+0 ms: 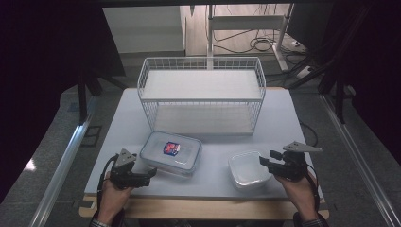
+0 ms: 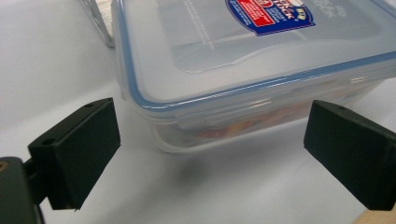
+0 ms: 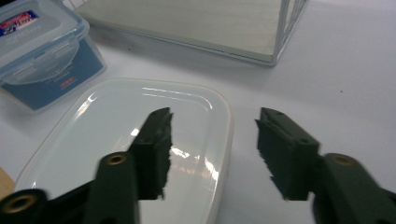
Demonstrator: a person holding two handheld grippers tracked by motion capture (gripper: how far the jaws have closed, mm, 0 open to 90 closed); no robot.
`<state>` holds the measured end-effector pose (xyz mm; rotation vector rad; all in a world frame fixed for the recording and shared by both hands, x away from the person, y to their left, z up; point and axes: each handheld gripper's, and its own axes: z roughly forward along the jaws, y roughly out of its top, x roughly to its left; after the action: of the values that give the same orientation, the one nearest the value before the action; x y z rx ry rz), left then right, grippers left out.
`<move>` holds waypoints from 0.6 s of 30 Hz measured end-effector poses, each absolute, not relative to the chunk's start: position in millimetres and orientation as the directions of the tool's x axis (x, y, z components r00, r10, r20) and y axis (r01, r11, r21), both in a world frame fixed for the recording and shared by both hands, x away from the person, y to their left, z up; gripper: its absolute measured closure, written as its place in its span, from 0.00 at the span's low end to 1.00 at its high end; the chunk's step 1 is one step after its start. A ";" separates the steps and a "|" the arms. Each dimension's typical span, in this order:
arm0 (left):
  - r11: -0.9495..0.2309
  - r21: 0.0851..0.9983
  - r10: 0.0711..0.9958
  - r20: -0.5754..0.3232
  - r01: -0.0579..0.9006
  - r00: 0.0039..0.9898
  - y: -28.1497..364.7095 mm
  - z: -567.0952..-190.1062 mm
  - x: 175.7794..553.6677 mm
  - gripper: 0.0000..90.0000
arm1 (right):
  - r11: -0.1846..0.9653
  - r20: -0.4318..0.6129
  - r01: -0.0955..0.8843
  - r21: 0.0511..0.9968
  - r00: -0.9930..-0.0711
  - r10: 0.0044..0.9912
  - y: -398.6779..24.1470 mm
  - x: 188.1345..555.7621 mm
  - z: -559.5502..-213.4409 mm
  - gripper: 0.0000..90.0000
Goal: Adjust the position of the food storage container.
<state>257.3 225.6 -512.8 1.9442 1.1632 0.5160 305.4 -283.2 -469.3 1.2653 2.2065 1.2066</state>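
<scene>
A clear lidded container with a blue seal and a red-blue label [image 1: 171, 152] [image 2: 243, 60] [image 3: 44, 51] lies on the white table, front centre-left. My left gripper [image 1: 150, 173] [image 2: 212, 154] stands open just in front of its near corner, jaws wide apart, nothing between them. A second, shallow clear container with a plain white lid [image 1: 248, 169] [image 3: 126, 144] sits at front right. My right gripper [image 1: 264, 161] [image 3: 212, 149] is open at that container's right edge, one jaw above the lid and the other off its rim.
A white wire shelf rack [image 1: 202, 92] [image 3: 196, 28] with two levels stands at the middle back of the table [image 1: 283, 123]. The table's wooden front edge [image 1: 203, 207] runs below my hands. Cables and stand legs lie on the floor beyond.
</scene>
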 end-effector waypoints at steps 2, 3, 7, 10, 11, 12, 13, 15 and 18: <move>-0.261 0.801 0.868 -0.049 0.539 0.494 226.1 -513.1 257.2 0.04 | 0.275 0.099 0.539 0.796 -0.564 0.820 -280.4 303.9 -468.3 0.61; -0.260 0.802 0.869 -0.050 0.538 0.493 226.3 -513.2 257.3 0.04 | 0.287 0.085 0.533 0.796 -0.568 0.819 -279.5 303.5 -468.2 0.64; -0.261 0.804 0.871 -0.043 0.534 0.490 227.0 -513.4 257.3 0.04 | 0.324 0.050 0.516 0.793 -0.586 0.809 -273.8 300.3 -466.1 0.80; -0.259 0.804 0.871 -0.045 0.535 0.489 227.2 -513.6 257.5 0.04 | 0.357 0.019 0.492 0.794 -0.606 0.795 -267.2 296.4 -462.7 0.91; -0.259 0.804 0.871 -0.045 0.535 0.489 227.2 -513.6 257.5 0.04 | 0.357 0.019 0.492 0.794 -0.606 0.795 -267.2 296.4 -462.7 0.91; -0.261 0.801 0.873 -0.043 0.539 0.487 227.2 -514.0 257.8 0.04 | 0.375 0.010 0.483 0.791 -0.623 0.782 -260.7 293.9 -461.3 0.98; -0.261 0.800 0.873 -0.044 0.540 0.486 227.2 -514.2 257.9 0.04 | 0.381 0.008 0.481 0.790 -0.630 0.777 -258.2 293.1 -461.2 0.99; -0.259 0.800 0.872 -0.047 0.541 0.487 227.4 -514.2 258.0 0.04 | 0.396 0.000 0.471 0.788 -0.644 0.765 -250.7 290.9 -461.4 0.99; -0.257 0.800 0.873 -0.048 0.542 0.485 227.6 -514.1 258.2 0.04 | 0.404 0.012 0.461 0.790 -0.671 0.742 -239.0 287.2 -461.2 1.00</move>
<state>258.2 227.6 -514.1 1.9380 1.1723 0.5290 287.2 -239.0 -461.2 1.0399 2.3244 1.1469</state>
